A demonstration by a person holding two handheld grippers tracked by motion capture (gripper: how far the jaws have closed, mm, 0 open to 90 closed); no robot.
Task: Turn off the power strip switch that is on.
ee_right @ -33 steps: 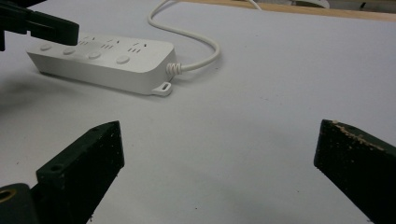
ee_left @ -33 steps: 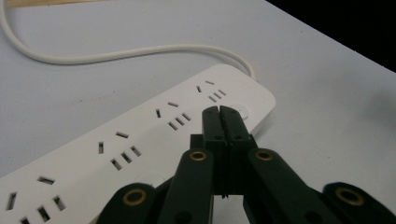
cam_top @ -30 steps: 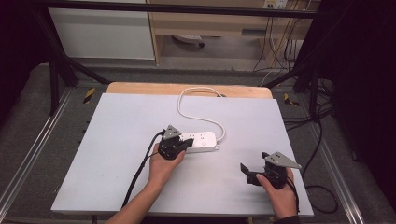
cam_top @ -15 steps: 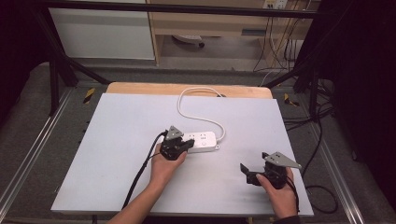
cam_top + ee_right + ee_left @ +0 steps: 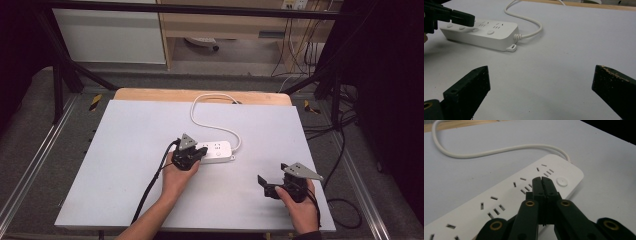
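A white power strip (image 5: 216,151) lies near the middle of the grey table, its white cord (image 5: 210,117) looping toward the far edge. My left gripper (image 5: 200,152) is shut, with nothing between its jaws, and its tips hover over the strip's top. In the left gripper view the closed tips (image 5: 541,180) sit just short of the round switch button (image 5: 562,182), above the sockets of the power strip (image 5: 499,202). My right gripper (image 5: 264,186) rests open near the front right of the table. Its view shows the power strip (image 5: 481,31) farther off and the left gripper (image 5: 470,20) above it.
The grey table top (image 5: 125,150) has bare room to the left and front. A wooden strip (image 5: 150,94) runs along its far edge. Black cables (image 5: 150,185) trail from the left gripper toward the front edge. Metal frame rails flank the table.
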